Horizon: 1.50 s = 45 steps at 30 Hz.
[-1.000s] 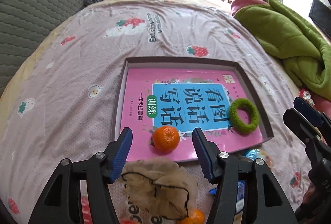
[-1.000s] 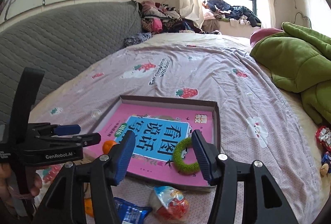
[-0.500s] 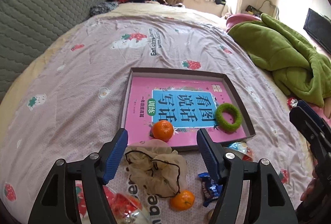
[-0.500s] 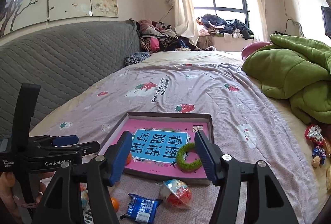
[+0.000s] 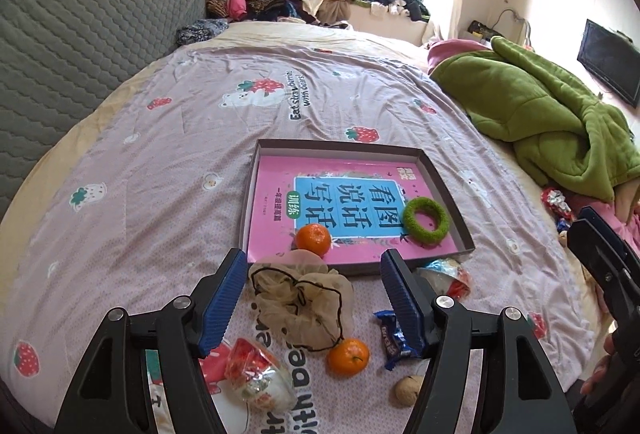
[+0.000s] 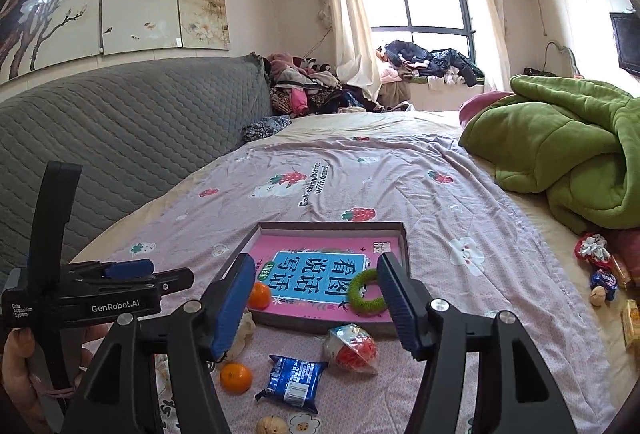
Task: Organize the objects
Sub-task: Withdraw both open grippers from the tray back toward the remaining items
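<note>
A shallow brown tray (image 5: 340,145) lies on the strawberry-print bed sheet and holds a pink book (image 5: 272,201), a green fuzzy ring (image 5: 426,221) and an orange (image 5: 314,238). Before the tray lie a beige mesh bag (image 5: 304,302), a second orange (image 5: 347,356), a blue snack packet (image 5: 390,340), a wrapped jelly cup (image 5: 256,374) and a walnut (image 5: 408,390). My left gripper (image 5: 314,262) hovers open over the mesh bag, holding nothing. My right gripper (image 6: 316,262) is open and empty, short of the tray (image 6: 332,226), above the blue packet (image 6: 292,378) and another wrapped cup (image 6: 352,348).
A green quilt (image 5: 540,125) is heaped at the right of the bed. The grey quilted headboard (image 6: 120,137) runs along the left. More wrapped snacks (image 6: 600,274) lie by the quilt. A clothes pile (image 6: 304,85) sits at the far end under the window.
Both grippers have drawn back and up from the tray, which now looks smaller. Their jaws stand a little wider. The loose items before the tray have come into view.
</note>
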Each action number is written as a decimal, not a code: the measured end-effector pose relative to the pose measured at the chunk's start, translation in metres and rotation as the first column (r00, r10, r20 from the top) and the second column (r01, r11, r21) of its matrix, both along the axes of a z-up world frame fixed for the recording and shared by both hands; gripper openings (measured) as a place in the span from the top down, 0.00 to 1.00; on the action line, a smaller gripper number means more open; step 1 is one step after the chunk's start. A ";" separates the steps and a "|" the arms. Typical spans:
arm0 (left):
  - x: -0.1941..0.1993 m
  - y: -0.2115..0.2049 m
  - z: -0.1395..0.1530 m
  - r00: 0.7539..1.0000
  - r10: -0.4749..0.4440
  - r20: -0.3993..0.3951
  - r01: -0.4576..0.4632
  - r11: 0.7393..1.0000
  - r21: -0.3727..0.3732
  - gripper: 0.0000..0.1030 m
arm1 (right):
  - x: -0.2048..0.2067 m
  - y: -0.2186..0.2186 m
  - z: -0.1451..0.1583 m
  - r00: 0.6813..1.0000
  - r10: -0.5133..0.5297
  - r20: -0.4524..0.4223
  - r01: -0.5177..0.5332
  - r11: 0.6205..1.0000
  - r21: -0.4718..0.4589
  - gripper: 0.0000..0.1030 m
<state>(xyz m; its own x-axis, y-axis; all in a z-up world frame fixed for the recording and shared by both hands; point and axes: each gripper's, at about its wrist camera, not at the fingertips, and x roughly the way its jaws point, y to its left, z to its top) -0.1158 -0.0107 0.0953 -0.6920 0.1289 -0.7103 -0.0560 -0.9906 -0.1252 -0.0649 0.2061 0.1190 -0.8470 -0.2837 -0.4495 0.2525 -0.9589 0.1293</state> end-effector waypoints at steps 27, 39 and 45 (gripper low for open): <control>0.057 -0.018 -0.014 1.000 0.011 -0.013 -0.010 1.000 0.015 0.31 | 0.040 -0.009 -0.027 0.997 -0.022 0.073 0.020 0.999 0.035 0.33; 0.065 -0.039 -0.032 0.998 0.051 0.026 -0.052 0.998 0.040 0.31 | 0.050 -0.016 -0.049 0.991 -0.012 0.130 0.004 0.998 0.056 0.33; 0.070 -0.037 -0.041 0.998 0.043 0.043 -0.044 0.999 0.027 0.31 | 0.053 -0.020 -0.058 0.989 -0.001 0.149 -0.010 0.997 0.070 0.33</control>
<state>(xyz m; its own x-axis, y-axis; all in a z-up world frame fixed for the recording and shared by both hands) -0.0458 -0.0478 0.0541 -0.6670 0.1196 -0.7354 -0.0075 -0.9880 -0.1540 -0.0117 0.1860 0.0605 -0.7679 -0.2503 -0.5897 0.2399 -0.9659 0.0977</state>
